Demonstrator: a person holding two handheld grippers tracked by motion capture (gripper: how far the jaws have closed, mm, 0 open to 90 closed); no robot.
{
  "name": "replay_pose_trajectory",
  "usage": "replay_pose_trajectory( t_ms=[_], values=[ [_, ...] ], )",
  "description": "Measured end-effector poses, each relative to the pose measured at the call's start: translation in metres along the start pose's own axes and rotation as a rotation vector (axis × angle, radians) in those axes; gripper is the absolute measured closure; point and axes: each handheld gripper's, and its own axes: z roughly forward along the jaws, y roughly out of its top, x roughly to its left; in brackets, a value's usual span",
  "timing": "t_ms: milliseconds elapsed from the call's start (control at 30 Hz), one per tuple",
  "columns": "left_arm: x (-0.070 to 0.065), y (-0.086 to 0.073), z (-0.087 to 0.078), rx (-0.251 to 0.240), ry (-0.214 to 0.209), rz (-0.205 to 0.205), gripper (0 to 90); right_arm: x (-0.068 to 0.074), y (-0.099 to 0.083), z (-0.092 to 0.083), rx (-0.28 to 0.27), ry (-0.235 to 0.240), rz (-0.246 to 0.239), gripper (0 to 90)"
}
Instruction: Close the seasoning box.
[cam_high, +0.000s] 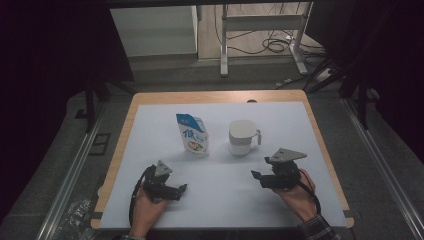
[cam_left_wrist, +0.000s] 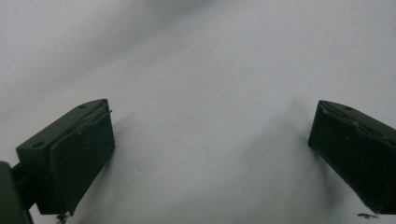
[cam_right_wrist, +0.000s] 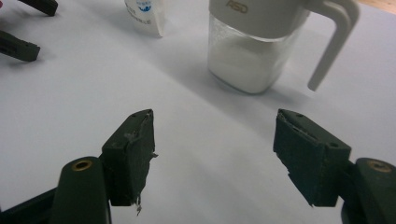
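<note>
- My right gripper (cam_high: 257, 176) sits at about four o'clock on the desk (cam_high: 280, 112), jaws spread wide with nothing between them, aimed at the jug (cam_high: 242, 137) near centre, likely lined up for a grasp.
- The jug stands upright: clear, squarish lower body holding white contents, a matte white lid, and a curved handle turned toward three o'clock.
- Just beside it, toward nine o'clock, stands a glossy blue-and-white printed pouch (cam_high: 192, 133).
- My left gripper (cam_high: 183, 188) rests at seven o'clock, jaws wide, empty, over the smooth white desk cover.
</note>
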Motion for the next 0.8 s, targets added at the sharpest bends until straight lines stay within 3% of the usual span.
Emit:
replay_pose_trajectory(
  t_ms=[500, 800],
  values=[
    [0.0, 0.0, 0.0, 0.0, 0.0, -0.001, 0.6, -0.01, -0.021, -0.027, 0.001, -0.061, -0.005, 28.8],
    [0.0, 0.0, 0.0, 0.0, 0.001, 0.0, 0.6, -0.026, -0.046, -0.038, 0.022, -0.11, 0.018, 27.4]
  ],
)
